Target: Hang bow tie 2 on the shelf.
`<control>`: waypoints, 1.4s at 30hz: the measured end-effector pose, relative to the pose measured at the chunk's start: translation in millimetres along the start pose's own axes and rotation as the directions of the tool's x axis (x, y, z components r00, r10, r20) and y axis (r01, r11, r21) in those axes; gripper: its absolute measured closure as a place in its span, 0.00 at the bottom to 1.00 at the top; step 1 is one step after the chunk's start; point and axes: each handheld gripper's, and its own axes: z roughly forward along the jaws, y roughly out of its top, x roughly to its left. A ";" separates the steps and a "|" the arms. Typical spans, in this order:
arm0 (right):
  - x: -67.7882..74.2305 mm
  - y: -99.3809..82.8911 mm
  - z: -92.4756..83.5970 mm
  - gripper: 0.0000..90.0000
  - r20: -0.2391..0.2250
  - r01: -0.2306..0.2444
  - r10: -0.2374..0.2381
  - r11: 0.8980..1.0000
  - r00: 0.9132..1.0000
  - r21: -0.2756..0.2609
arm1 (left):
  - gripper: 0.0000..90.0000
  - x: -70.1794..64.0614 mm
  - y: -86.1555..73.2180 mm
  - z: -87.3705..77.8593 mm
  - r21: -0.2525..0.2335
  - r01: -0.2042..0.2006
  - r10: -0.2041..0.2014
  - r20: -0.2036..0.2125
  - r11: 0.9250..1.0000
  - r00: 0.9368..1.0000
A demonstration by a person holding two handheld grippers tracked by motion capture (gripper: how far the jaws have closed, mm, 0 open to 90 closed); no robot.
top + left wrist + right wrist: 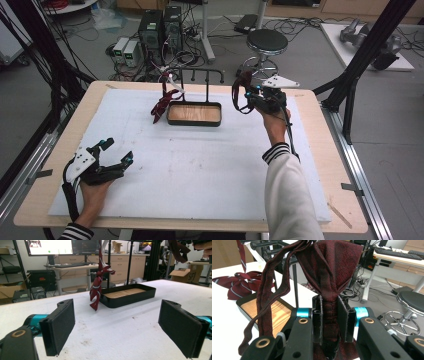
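Right gripper (330,322) clamps dark red tie (332,270), long axis vertical; left gripper (117,327) open.

left gripper (116,152) jaws wide, right gripper (246,94) jaws clamped

A white foam sheet (200,165) covers the wooden table (320,165), scuffed with small dark marks. Off the far edge, a round black stool (267,42) stands on its chrome base, cables sprawling across the grey floor around it. Two dark computer towers (161,29) sit back there, with two small white boxes (126,51) just beside them. From the left gripper view, monitors (48,247) glow above a desk (72,267), and a cardboard box (186,275) waits at the right.
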 end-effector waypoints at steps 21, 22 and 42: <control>30.4 25.4 28.7 0.85 0.078 0.058 -0.057 0.998 0.995 -0.003 | 0.16 0.2 0.0 -0.1 0.000 0.002 -0.002 0.000 1.000 1.000; 31.7 26.6 30.2 0.85 0.076 0.061 -0.061 0.998 0.995 -0.002 | 0.17 0.3 0.0 -0.1 0.000 0.002 -0.002 0.000 1.000 1.000; 40.5 37.0 49.7 0.85 0.130 0.102 -0.099 0.995 0.987 -0.013 | 0.17 0.7 -0.1 -0.2 -0.001 0.005 -0.005 0.003 1.000 1.000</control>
